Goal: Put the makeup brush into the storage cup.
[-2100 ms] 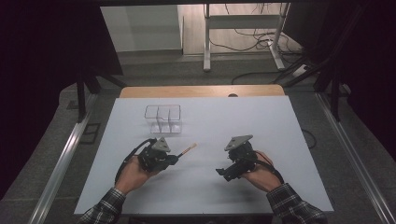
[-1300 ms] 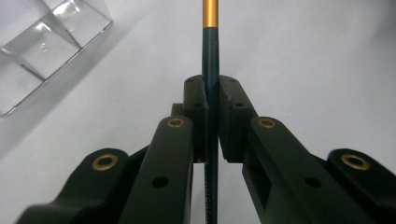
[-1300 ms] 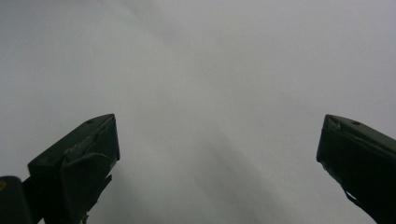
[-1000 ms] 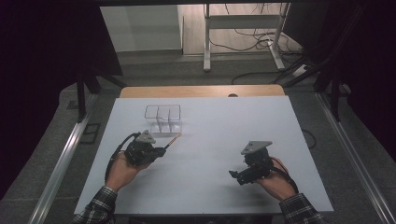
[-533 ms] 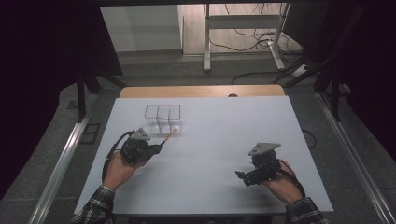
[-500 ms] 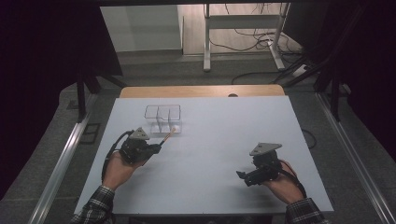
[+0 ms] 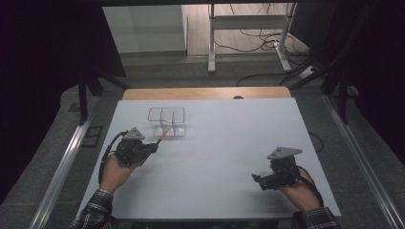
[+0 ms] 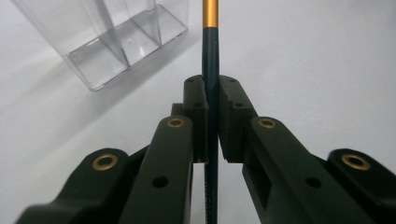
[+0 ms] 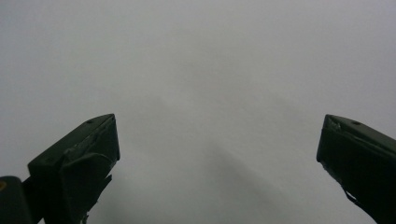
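Observation:
My left gripper (image 7: 152, 146) (image 8: 212, 95) is shut on a thin dark blue pencil (image 8: 210, 56) with an orange-gold band, its tip (image 7: 165, 133) slanting up toward a clear plastic organizer box (image 7: 166, 120) (image 8: 112, 37) with divided compartments. The pencil's end reaches the box's front wall in the high view; whether it touches is unclear. My right gripper (image 7: 257, 179) (image 9: 217, 154) stands open near the table's front right, jaws wide apart over bare white surface with nothing between them.
The white tabletop (image 7: 229, 138) has a wooden strip (image 7: 205, 93) along its far edge. Metal rails (image 7: 67, 157) run along both sides. Beyond the table stand a desk frame (image 7: 248, 24) and cables on the floor.
My left gripper has carried the pencil left and toward the clear box. My right gripper has drawn back toward the front right corner of the table.

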The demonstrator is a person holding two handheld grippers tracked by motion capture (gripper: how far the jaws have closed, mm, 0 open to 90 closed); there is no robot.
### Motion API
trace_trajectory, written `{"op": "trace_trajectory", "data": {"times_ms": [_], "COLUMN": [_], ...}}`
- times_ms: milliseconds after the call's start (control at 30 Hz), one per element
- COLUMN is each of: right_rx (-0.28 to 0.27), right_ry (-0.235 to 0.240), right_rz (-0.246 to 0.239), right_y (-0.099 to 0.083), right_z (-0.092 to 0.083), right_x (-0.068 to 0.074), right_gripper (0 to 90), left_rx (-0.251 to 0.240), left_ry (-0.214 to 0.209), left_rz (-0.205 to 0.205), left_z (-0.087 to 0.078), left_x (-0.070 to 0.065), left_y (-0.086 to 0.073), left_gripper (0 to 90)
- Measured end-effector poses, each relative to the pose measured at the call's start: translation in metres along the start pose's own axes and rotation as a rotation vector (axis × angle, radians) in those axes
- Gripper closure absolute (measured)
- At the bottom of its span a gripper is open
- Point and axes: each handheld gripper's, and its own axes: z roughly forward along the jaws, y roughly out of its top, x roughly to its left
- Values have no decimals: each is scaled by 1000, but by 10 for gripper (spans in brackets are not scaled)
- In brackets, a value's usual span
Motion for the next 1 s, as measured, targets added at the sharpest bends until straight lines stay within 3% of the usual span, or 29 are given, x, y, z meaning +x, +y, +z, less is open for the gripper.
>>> {"op": "trace_trajectory", "data": {"times_ms": [533,700,1000], "right_rx": [-7,-6,-15], "right_ry": [-41,-52,-68], "right_rz": [77,99,115], "right_y": [-17,-23,-27], "right_z": [-14,-19,-23], "right_x": [-13,-15,-16], "right_gripper": [0,0,0], "left_rx": [-62,-111,-166], "left_ry": [30,36,41], "left_rz": [-49,-83,-109], "left_z": [-8,-12,-13], "left_x": [13,16,18], "left_y": [-4,-3,3], "left_gripper": [834,834,834]}}
